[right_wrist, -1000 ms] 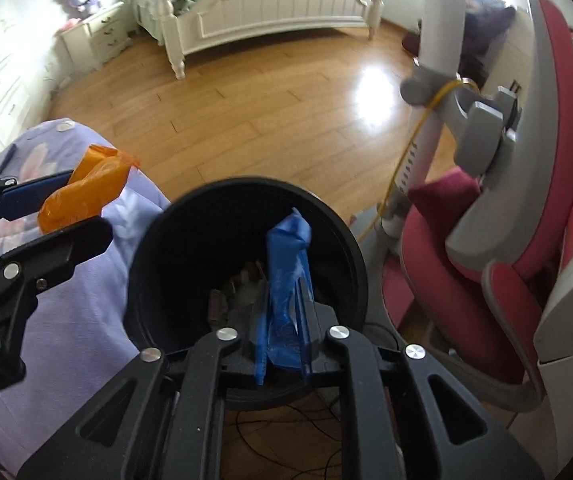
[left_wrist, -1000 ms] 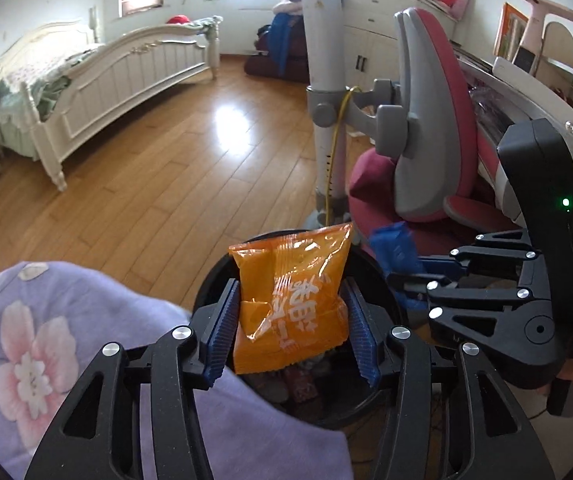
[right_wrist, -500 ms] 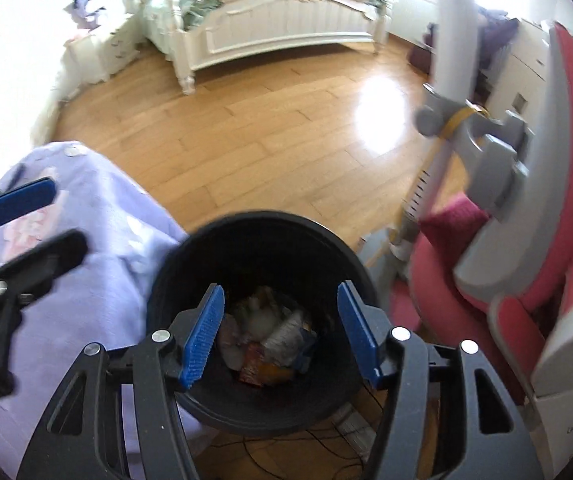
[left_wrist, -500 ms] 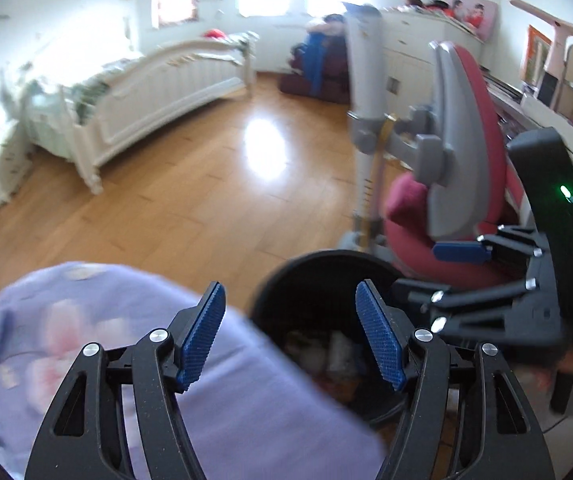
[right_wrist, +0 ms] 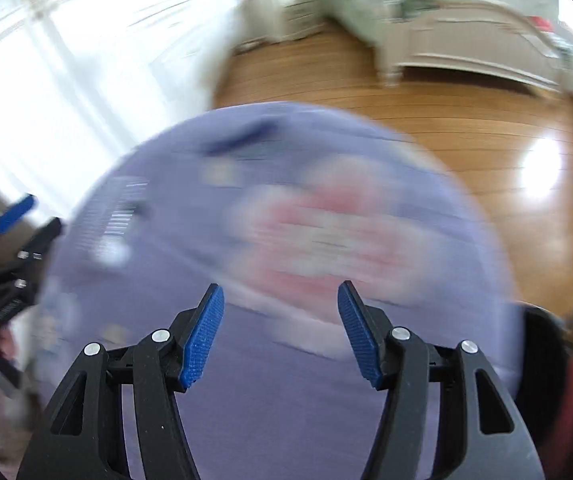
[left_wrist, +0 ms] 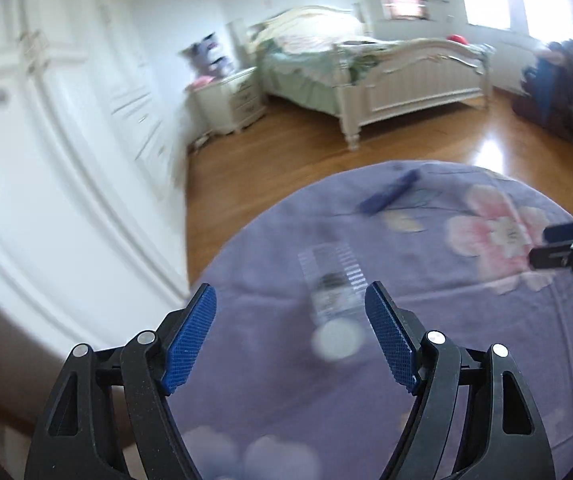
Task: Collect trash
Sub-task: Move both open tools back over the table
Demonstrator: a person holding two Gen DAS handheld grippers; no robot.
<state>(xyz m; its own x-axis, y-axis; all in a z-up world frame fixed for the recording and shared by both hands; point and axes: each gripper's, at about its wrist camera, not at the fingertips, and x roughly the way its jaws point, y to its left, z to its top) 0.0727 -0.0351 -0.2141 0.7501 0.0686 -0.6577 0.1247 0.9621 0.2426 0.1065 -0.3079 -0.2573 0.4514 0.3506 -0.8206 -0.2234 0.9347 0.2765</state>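
My left gripper [left_wrist: 291, 336] is open and empty above a round table with a purple flowered cloth [left_wrist: 466, 344]. A clear plastic bottle with a white cap [left_wrist: 332, 294] lies on the cloth just beyond and between its fingers. A blue wrapper [left_wrist: 388, 192] lies near the far edge. My right gripper [right_wrist: 280, 330] is open and empty over the same cloth [right_wrist: 286, 400]; its view is blurred. The bottle [right_wrist: 118, 216] shows there at the left, the blue wrapper [right_wrist: 242, 138] at the far edge. The black bin's rim [right_wrist: 542, 332] peeks out at the right.
White wardrobe doors [left_wrist: 66, 140] stand to the left of the table. A white bed [left_wrist: 386, 68] and a nightstand [left_wrist: 230, 100] stand across the wooden floor [left_wrist: 286, 160]. The right gripper's tip [left_wrist: 566, 240] shows at the right edge of the left wrist view.
Both grippers dropped their wrappers into the black bin and opened. Both have swung left, away from the bin, and now point over the purple tablecloth.
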